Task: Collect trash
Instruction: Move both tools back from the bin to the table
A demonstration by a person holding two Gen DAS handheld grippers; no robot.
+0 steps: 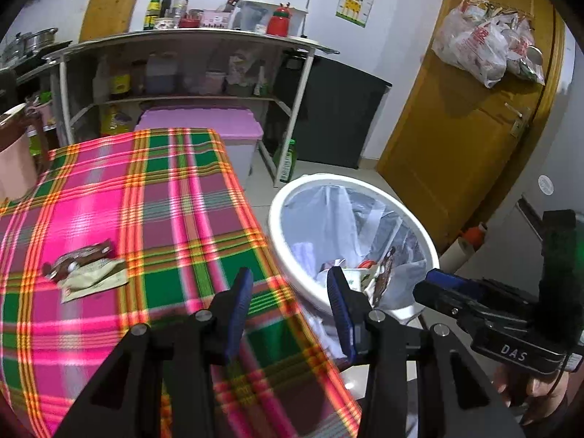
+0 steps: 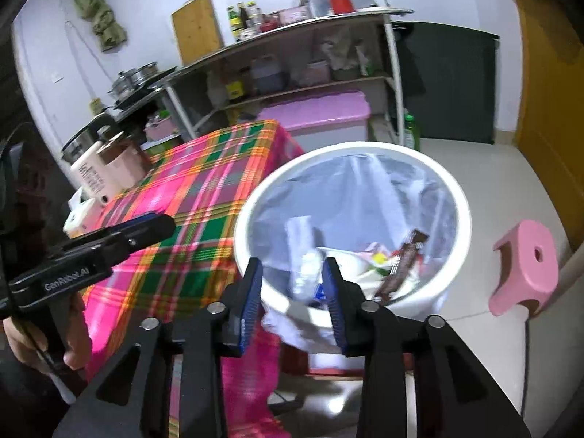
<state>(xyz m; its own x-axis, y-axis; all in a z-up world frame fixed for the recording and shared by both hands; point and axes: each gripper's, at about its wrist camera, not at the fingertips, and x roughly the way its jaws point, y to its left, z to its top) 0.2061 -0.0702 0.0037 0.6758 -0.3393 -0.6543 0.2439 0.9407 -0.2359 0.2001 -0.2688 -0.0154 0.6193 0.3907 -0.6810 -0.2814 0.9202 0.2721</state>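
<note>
A: Nearest the lens are the left gripper's black arms and ribbed blue pads, jaws apart with nothing between them, above the table edge.

B: The right gripper is the same: jaws apart and empty, poised over the near rim of the round white plastic bin with its clear, crinkled liner.

A: What's left to collect?

B: In the left wrist view, at about nine o'clock on the pink-and-green plaid tablecloth, a glossy brown snack wrapper overlaps a flat pale paper packet. They touch, well apart from the bin at three o'clock.

A: How will they handle?

B: Probably featherweight, limp and slick. The foil looks crumpled, so it offers a raised fold. I'd pinch that, or the packet's free corner toward five o'clock. A flat approach could drag the soft cloth along.

A: And the bin?

B: It already holds wrappers, including a brown bar wrapper leaning upright at its right side.
</note>
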